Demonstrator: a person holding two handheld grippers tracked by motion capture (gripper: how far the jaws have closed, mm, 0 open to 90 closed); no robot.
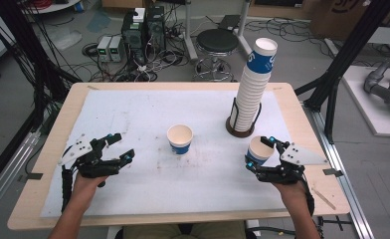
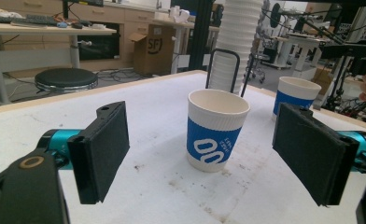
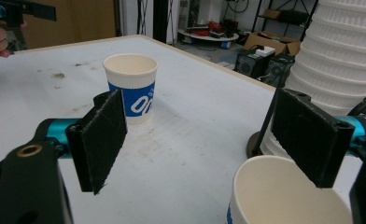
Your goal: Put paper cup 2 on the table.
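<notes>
Here, line by line:
Bench: a wooden bench under a white sheet marked with dark smudges.
Middle cup: a white paper cup with a blue band stands upright near the centre of the bench, mouth up; in the left gripper view it sits ahead, between the two black pads.
Right cup: a second cup of the same kind stands upright at the near right, just in front of the stack's base.
Cup stack: a tall stack of nested cups rises from a dark round holder at the far right and leans to the right.
Left gripper: the left gripper hovers at the near left, jaws spread wide and released, holding nothing, well apart from the middle cup.
Right gripper: the right gripper sits at the near right, jaws parted around the right cup; in the right gripper view the cup's rim lies low beside the right pad, and contact cannot be told.
Beyond the bench: a black round stool and computer boxes on the floor at the far side.
</notes>
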